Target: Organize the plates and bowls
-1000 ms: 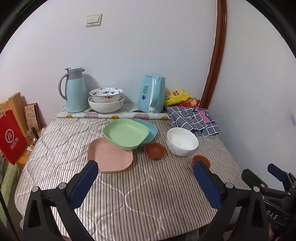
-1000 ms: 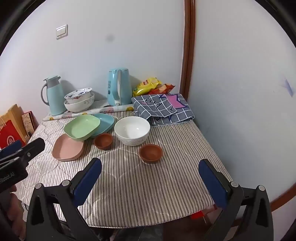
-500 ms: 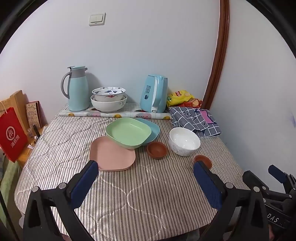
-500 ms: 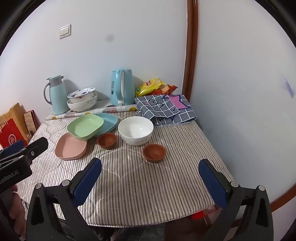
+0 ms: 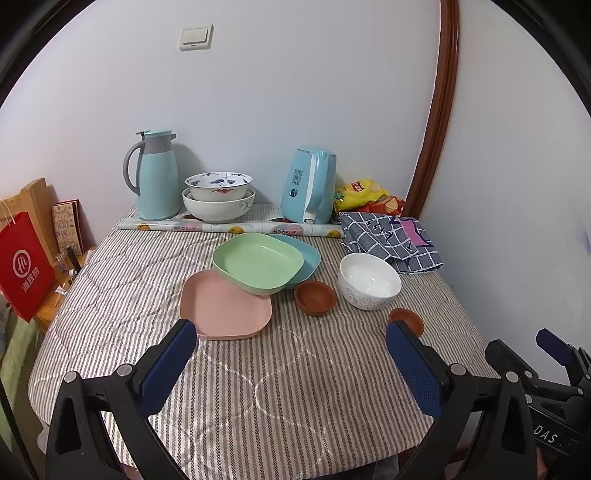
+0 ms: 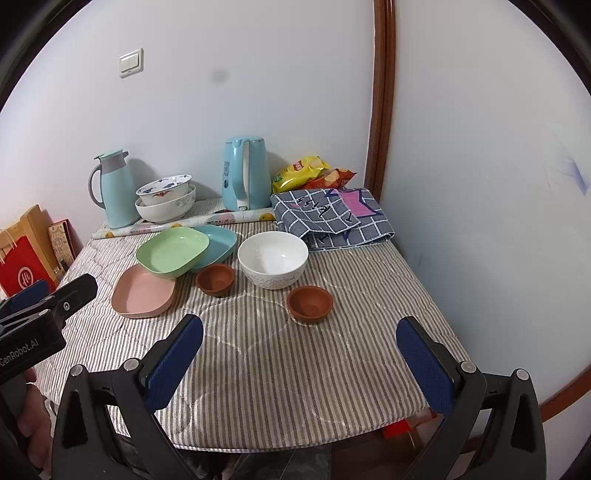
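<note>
Where striped quilted cloth point(image 5: 258, 387) lies, squarish green plate point(image 5: 257, 264) overlaps pink plate point(image 5: 225, 309)

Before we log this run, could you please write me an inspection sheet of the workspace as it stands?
Surface: table under a striped quilted cloth, near half bare.
Job's things: green dish resting over the pink plate and blue dish; white bowl; two brown bowls, apart; two patterned bowls nested at the back.
Clutter: thermos jug, kettle, snack bags, checked cloth, rolled sheet.
Grippers: left gripper and right gripper both open, empty, short of the dishes.
Cables: nothing seen.
Surroundings: wall switch, red paper bag left of the table.
</note>
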Available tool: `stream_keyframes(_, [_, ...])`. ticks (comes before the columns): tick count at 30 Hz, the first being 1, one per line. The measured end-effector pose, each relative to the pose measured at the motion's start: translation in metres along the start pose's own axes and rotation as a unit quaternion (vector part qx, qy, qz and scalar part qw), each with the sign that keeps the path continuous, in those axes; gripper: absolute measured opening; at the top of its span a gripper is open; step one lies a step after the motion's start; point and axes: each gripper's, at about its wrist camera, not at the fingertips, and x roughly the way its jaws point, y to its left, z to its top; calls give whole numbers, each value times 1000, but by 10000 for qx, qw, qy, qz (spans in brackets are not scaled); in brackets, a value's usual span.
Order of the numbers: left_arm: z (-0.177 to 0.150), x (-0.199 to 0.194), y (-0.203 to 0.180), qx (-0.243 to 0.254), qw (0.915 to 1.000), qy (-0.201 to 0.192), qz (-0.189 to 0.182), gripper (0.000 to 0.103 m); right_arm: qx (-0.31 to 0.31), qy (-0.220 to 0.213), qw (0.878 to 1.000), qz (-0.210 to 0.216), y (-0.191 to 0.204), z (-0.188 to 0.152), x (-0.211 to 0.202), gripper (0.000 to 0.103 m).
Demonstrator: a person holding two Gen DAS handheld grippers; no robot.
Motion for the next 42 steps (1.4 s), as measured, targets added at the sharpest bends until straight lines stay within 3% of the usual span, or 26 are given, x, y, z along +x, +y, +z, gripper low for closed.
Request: stream_keyframes(42, [-2,-1,0,-3,10000,-28,33,103,55,-68,10000,42,2,1,-8,103])
